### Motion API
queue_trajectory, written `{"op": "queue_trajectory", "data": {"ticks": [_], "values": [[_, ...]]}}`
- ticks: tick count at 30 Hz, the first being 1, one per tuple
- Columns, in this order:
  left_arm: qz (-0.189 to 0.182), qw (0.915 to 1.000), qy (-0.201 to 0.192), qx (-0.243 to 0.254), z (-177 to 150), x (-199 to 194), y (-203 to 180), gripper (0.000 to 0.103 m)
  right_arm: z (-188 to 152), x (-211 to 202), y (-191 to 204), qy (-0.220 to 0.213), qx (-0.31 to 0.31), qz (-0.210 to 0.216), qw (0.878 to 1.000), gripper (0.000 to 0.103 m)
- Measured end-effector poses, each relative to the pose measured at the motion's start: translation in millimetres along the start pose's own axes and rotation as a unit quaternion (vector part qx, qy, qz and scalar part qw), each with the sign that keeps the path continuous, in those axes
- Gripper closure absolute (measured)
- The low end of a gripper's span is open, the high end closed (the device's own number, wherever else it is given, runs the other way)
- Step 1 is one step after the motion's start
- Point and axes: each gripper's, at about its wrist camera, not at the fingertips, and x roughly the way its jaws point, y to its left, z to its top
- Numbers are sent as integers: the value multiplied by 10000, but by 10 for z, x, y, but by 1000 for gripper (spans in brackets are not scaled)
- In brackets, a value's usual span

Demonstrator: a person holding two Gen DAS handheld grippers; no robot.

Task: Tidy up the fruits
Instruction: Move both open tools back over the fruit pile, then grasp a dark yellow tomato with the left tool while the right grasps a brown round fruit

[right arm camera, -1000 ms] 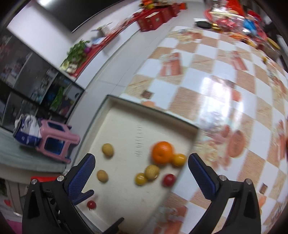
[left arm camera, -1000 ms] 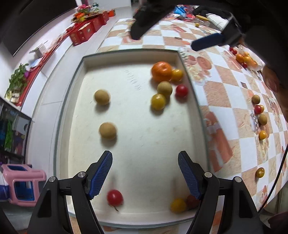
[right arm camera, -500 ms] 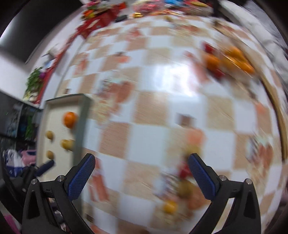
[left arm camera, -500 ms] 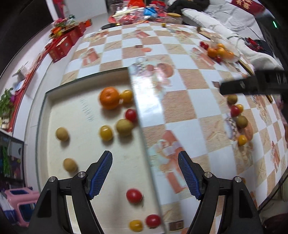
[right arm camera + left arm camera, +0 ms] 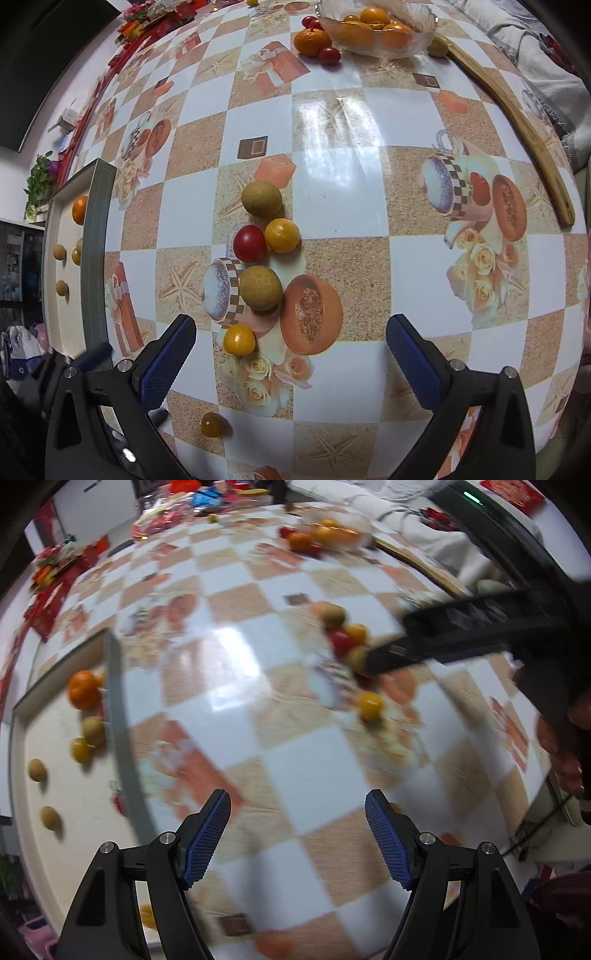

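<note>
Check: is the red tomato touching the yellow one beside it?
Touching. The right wrist view shows the red tomato pressed against the yellow tomato beside it, their outlines meeting with no tablecloth visible between them.

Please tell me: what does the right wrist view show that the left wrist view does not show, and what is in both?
Only the right wrist view shows the wooden stick and a small yellow fruit near the table's close edge.

Only the left wrist view shows the right gripper from outside, reaching over the fruit cluster, jaws unclear.

Both show the tray holding an orange, the glass bowl and the red tomato.
</note>
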Motion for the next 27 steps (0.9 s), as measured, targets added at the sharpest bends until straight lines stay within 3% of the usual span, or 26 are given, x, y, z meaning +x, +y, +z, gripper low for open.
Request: {"op": "queue_trajectory", "data": {"ticks": [7, 12, 19, 21, 22, 23, 27], "values": [[-72, 9998, 18, 175, -27, 87, -325, 27, 43, 95, 91, 143, -355, 129, 9992, 6], [-47, 9998, 108, 165, -29, 210, -419, 27, 64, 158, 136, 215, -506, 142, 9984, 22], [95, 9993, 152, 328, -38, 285, -575, 27, 141, 197, 236, 165, -750, 100, 9970, 34], [105, 9990, 152, 398, -44, 288, -630, 34, 161, 206, 266, 165, -824, 111, 9964, 39], [115, 9987, 198, 451, -48, 302, -658, 46, 165, 209, 269, 167, -856, 105, 9961, 43], [125, 9985, 241, 480, -66, 307, -685, 51, 174, 214, 278, 171, -892, 95, 9958, 46], [180, 9982, 203, 534, -79, 305, -754, 56, 200, 231, 308, 186, -1010, 34, 9947, 62]]}}
